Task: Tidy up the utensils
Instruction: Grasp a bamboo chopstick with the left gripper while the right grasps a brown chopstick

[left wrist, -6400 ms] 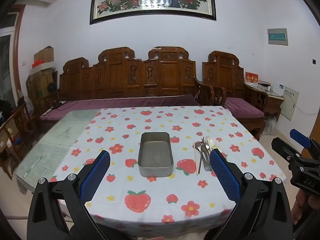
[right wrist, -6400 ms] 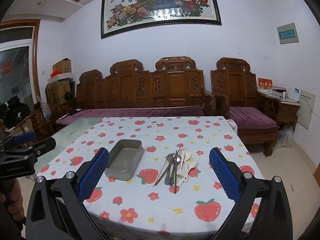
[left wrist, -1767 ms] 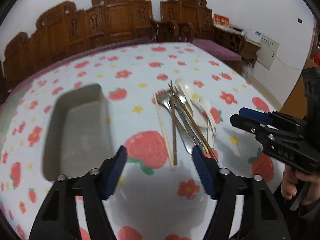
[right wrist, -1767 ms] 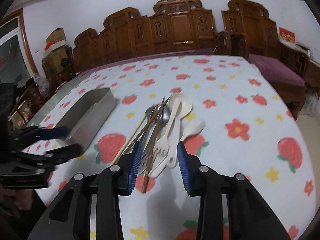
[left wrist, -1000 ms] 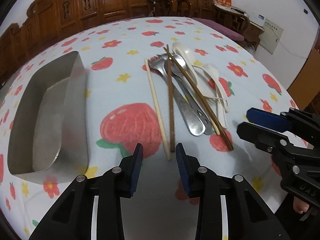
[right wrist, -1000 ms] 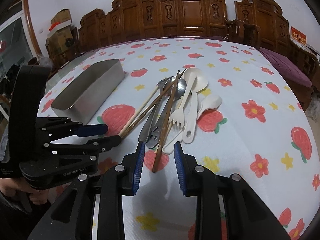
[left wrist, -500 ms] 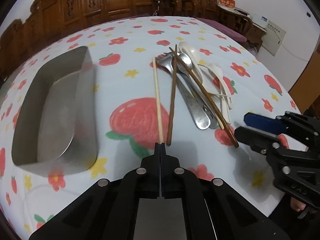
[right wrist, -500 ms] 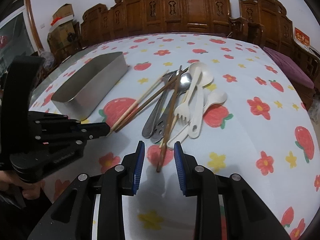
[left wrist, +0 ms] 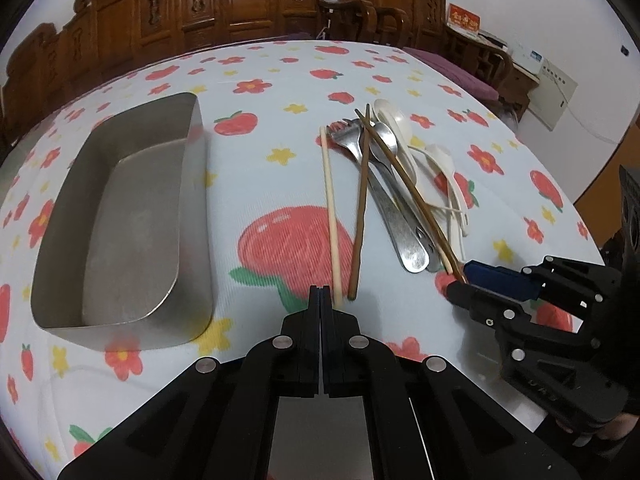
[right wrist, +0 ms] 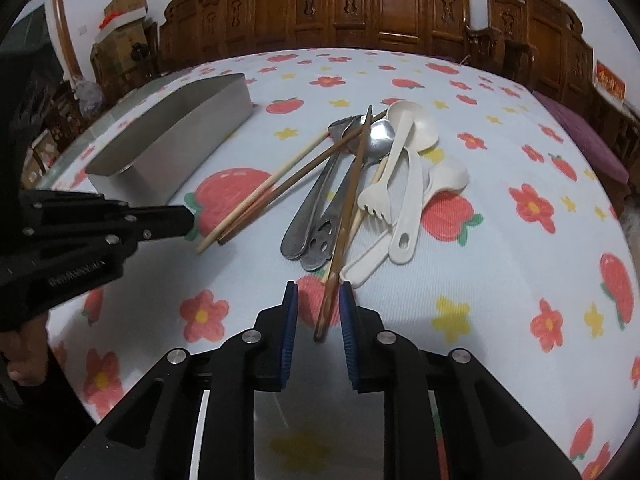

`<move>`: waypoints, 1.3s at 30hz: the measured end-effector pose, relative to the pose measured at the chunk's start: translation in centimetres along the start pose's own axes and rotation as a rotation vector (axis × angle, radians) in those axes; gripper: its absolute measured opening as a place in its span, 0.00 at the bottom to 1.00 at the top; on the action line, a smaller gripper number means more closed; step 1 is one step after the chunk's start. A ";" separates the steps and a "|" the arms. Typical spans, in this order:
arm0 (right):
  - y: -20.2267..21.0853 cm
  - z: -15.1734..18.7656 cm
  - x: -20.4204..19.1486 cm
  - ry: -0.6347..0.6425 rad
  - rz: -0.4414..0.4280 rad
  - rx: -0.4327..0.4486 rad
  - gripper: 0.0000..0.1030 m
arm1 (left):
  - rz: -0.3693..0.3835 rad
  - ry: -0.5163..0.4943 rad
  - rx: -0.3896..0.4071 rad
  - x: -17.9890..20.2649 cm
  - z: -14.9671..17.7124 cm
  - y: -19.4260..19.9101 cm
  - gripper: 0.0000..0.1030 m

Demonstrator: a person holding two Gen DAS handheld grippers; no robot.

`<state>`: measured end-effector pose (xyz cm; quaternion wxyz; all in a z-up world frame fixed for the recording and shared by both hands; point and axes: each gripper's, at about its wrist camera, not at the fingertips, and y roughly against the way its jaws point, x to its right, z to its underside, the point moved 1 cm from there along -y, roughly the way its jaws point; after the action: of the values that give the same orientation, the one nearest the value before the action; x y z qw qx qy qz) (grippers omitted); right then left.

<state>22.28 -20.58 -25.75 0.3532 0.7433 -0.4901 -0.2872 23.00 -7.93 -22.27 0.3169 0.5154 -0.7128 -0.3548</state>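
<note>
- Clenched tight, my left gripper (left wrist: 321, 289) had nothing between its jaws in the left wrist view; the pale chopstick (left wrist: 330, 216) ended just right of the tips, so I judged that grab a miss, and lifting would come up empty. The metal tray (left wrist: 192, 216) sat to the left.
- From the right wrist view, my right gripper (right wrist: 319, 296) had just been closing, pads astride the dark chopstick (right wrist: 343, 232) yet apart from it; pinching might catch the pale stick beneath or nudge the metal spoon (right wrist: 308, 204).
</note>
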 end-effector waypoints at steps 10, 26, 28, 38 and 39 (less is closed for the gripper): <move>0.3 0.0 0.3 0.001 0.051 -0.011 0.06 | -0.004 -0.008 0.002 0.4 -0.9 -0.7 0.11; 2.3 -0.6 1.6 -0.060 0.029 0.066 0.06 | -0.047 -0.057 -0.027 1.4 -2.6 -3.5 0.16; 2.4 -0.6 1.6 -0.061 0.029 0.069 0.06 | -0.052 -0.072 -0.028 1.6 -2.6 -3.5 0.04; 4.2 -1.6 0.7 -0.055 0.026 0.102 0.06 | -0.056 -0.075 0.024 0.7 -2.0 0.2 0.04; 4.4 -1.7 0.6 -0.052 0.027 0.106 0.06 | -0.056 -0.070 0.033 0.5 -2.0 0.8 0.04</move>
<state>21.52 -21.91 -21.23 0.3043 0.7467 -0.5236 -0.2751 24.08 -8.60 -20.49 0.2731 0.5274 -0.7146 -0.3697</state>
